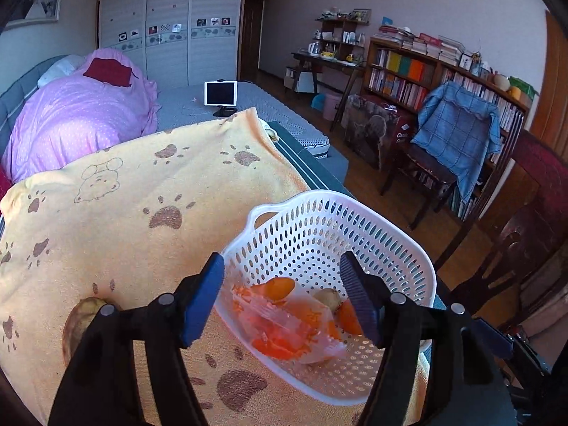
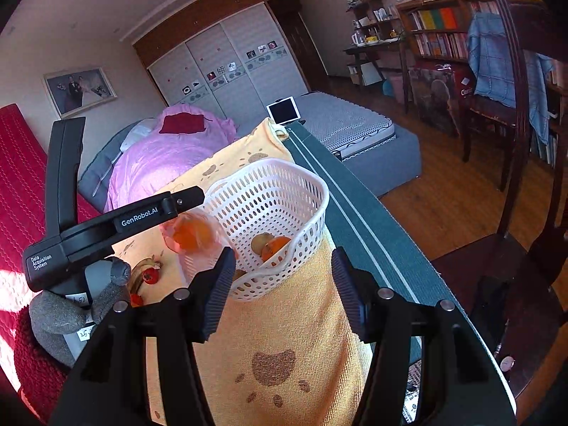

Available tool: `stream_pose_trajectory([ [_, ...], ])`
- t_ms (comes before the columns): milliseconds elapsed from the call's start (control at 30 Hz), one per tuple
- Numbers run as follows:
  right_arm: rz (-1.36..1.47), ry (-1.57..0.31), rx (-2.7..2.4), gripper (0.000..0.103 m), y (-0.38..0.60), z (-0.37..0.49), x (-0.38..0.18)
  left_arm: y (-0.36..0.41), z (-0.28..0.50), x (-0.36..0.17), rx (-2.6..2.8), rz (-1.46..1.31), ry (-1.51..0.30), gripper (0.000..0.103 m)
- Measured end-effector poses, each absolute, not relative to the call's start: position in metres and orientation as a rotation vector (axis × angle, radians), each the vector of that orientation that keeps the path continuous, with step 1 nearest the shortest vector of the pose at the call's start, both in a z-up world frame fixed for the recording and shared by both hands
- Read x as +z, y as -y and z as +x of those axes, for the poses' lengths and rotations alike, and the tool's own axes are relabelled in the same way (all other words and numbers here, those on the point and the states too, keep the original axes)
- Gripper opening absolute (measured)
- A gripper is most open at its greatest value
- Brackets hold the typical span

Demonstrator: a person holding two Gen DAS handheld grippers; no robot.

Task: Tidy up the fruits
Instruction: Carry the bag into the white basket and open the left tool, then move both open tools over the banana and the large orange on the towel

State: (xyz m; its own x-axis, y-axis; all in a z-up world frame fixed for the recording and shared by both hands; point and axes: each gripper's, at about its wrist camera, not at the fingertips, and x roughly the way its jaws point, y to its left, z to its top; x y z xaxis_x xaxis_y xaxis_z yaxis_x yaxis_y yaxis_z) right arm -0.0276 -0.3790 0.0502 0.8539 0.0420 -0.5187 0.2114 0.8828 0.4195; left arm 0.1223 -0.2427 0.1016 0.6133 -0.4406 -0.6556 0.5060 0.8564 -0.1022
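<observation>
A white perforated basket (image 1: 312, 234) stands on a yellow paw-print towel (image 1: 142, 213). In it lie a clear plastic bag of orange fruit (image 1: 284, 323), loose oranges (image 1: 280, 287) and a brown fruit (image 1: 328, 298). My left gripper (image 1: 282, 266) hangs open over the basket, its pads clear of the bag. In the right wrist view its finger (image 2: 188, 197) reaches over the basket (image 2: 269, 195) rim, with the blurred bag (image 2: 191, 234) just under it. My right gripper (image 2: 284, 284) stands open before the basket's near rim, with nothing held. Another brown fruit (image 1: 80, 323) lies on the towel to the left.
A banana (image 2: 140, 271) and small red fruits (image 2: 151, 277) lie on the towel left of the basket. A grey-gloved hand (image 2: 64, 312) holds the left gripper. Green cloth (image 2: 355, 220) borders the towel at the table's right edge. Dark wooden chairs (image 2: 525, 248) stand close on the right.
</observation>
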Motion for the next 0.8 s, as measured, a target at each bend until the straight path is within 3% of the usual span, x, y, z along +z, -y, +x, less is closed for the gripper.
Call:
stream_pose_trajectory([
  [33, 0.489, -0.547, -0.095, 0.058, 0.38, -0.027, 0.05, 0.238, 0.123, 0.102, -0.545, 0.084, -0.724, 0.081],
  [733, 0.438, -0.575, -0.069, 0.058, 0.335, -0.015, 0.058, 0.106, 0.13, 0.131, -0.351, 0.002, -0.654, 0.087],
  [800, 0.422, -0.577, -0.065, 0.061, 0.325, -0.014, 0.061, 0.089, 0.133, 0.131, -0.327, -0.002, -0.655, 0.087],
])
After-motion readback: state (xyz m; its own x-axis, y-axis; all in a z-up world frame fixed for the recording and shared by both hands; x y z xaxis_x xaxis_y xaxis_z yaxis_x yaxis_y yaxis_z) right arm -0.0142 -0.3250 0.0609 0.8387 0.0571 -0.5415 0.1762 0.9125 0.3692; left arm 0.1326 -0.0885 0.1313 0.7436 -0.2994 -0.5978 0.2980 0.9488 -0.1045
